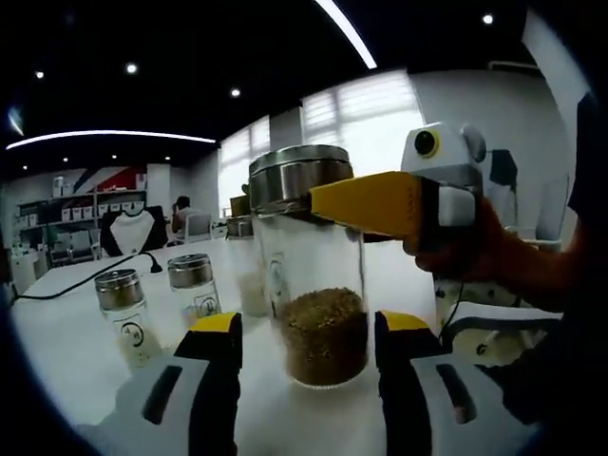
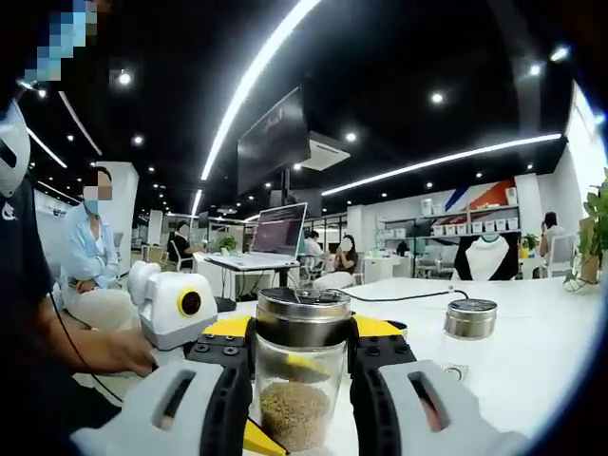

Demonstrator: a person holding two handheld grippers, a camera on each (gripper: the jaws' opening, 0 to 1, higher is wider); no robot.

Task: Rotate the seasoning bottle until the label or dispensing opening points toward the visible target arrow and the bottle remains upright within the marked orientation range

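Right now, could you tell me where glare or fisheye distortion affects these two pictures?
Left gripper view: the windows are blown out white behind the seasoning bottle, and the ceiling light strip bows. Right gripper view: the ceiling light strips curve strongly, and the bottle's steel lid catches reflections.

Clear glass seasoning bottle (image 1: pixel 320 285) (brushed-metal lid (image 1: pixel 296 176)); glossy white table (image 1: pixel 76 323).

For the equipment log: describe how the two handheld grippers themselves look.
The left gripper has two black jaws with yellow tips rising from pale grey housings with dark slots. The right gripper matches: black jaws, yellow tips, grey slotted housings; its yellow jaw shows in the left gripper view on a white body. A black cable runs near the person's hand.
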